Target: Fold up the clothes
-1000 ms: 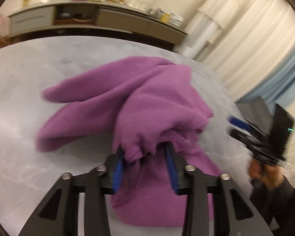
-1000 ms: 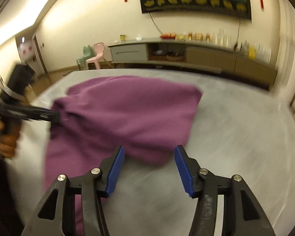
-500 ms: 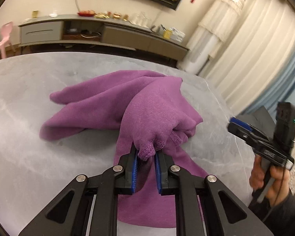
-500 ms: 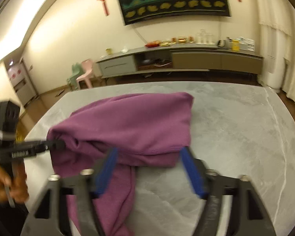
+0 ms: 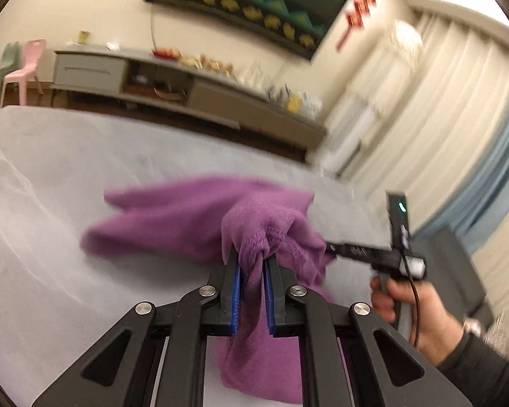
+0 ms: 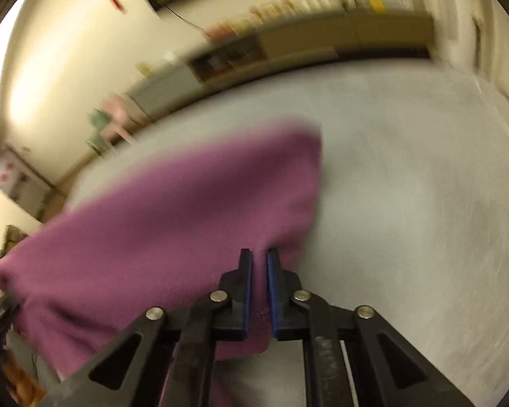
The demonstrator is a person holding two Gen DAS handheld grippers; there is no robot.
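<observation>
You had the left gripper [image 5: 251, 273] clenched on a bunched hem of the purple fleece garment [image 5: 186, 218], and the right gripper [image 6: 259, 271] pinched tight on another edge of it. The garment lay partly lifted off the pale grey table [image 5: 51, 186], its long axis running from your grippers away to the far left, so both holds sat at the near end. The cloth looked soft, thick and nappy, slumping in rounded folds; the table seemed smooth, marbled stone.
</observation>
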